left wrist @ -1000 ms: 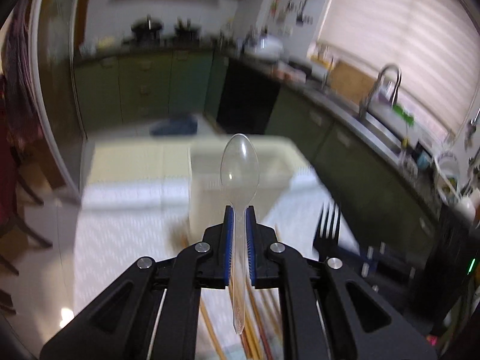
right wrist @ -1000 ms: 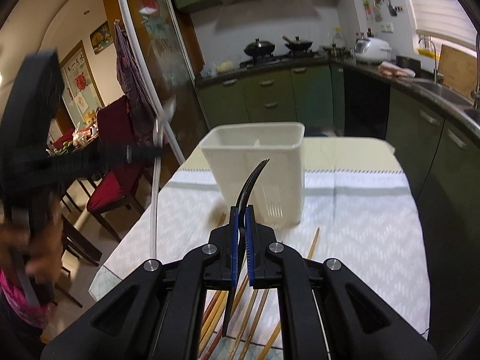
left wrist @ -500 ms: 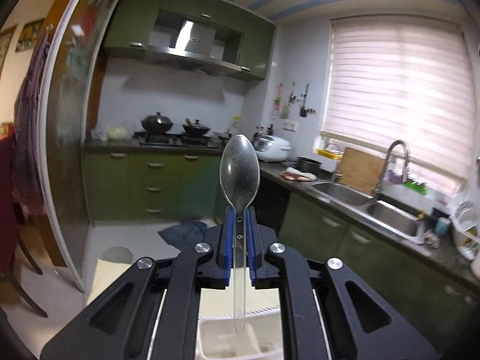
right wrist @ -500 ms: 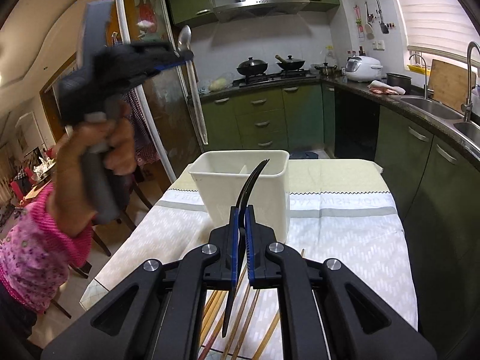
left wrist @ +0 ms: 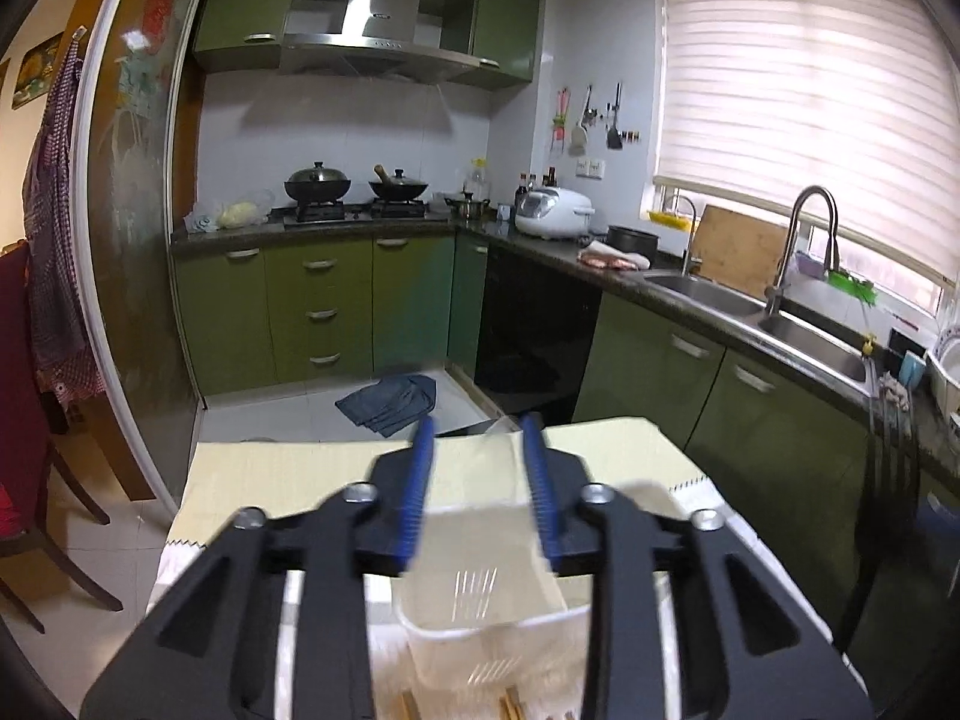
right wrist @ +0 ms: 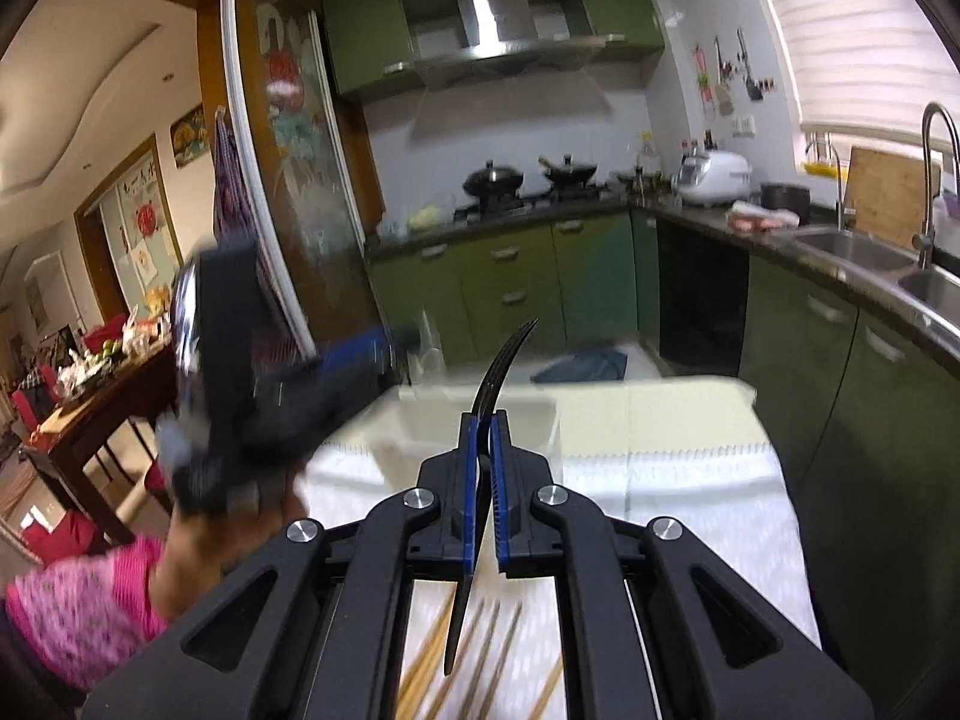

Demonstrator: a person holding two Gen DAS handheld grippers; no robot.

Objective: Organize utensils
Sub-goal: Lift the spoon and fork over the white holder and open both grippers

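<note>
Fork (right wrist: 501,360): black; your right gripper (right wrist: 485,450) has its blue pads pressed onto the handle. The tines curve up and forward past the pads, and the handle end hangs below them. From the left wrist view the fork (left wrist: 888,480) shows as a dark blur at the far right.

Bin (left wrist: 480,618): white plastic, slotted wall, standing on the table. It sits directly under your left gripper (left wrist: 480,480). From the right wrist view the bin (right wrist: 420,432) is just beyond the fork tip, and blurred.

Spoon: a faint clear streak shows between your left pads, over the bin; you cannot tell from this whether it is the spoon.

Left gripper: jaws spread wide, blue pads well apart, nothing firmly between them. In the right wrist view the left gripper (right wrist: 384,348) is a blurred dark shape above the bin's left side, held by your left hand (right wrist: 240,516) in a pink sleeve.

Right gripper: closed down to a narrow slit on the fork.

Chopsticks (right wrist: 474,648): several wooden ones lie on the table below your right gripper, nearer to you than the bin. Their ends (left wrist: 510,705) show just under the bin in the left view.

Table (left wrist: 270,474): pale cloth with a patterned runner, carrying the bin and chopsticks.

Beyond: green cabinets (left wrist: 318,312), stove with two woks (left wrist: 318,183), and sink (left wrist: 810,336) to the right.
</note>
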